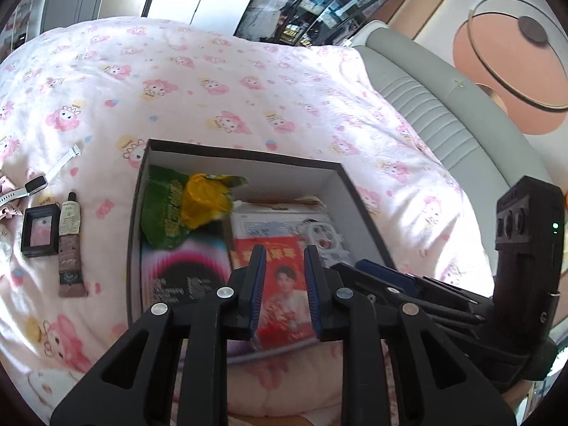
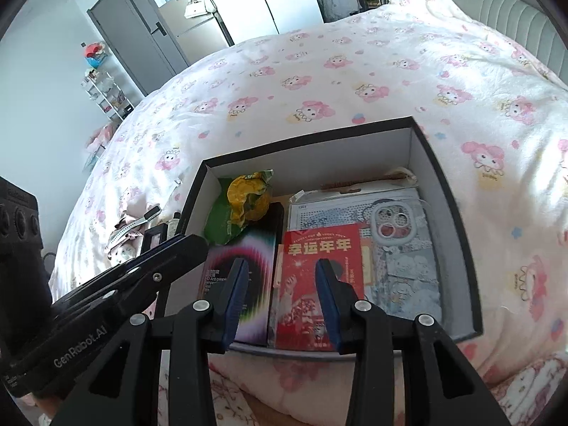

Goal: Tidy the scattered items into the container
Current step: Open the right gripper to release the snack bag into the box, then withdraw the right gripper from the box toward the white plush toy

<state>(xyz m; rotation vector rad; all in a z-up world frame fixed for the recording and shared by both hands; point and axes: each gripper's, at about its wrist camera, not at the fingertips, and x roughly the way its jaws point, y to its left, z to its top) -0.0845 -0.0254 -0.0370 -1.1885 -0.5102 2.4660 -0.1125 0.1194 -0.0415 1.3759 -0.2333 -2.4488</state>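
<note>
The left claw (image 1: pixel 284 284) tilts downward with its blue-padded fingers (image 1: pixel 258 284) parted by a narrow gap, nothing between them. The right claw (image 2: pixel 280 298) also tilts downward, its fingers (image 2: pixel 234 298) standing wider apart and empty. The two claws sit close side by side, each visible at the edge of the other's view

Cardboard box (image 2: pixel 422 163) matt; snack wrapper (image 1: pixel 167 209) glossy plastic; quilt (image 1: pixel 213 88) soft printed cloth.
</note>
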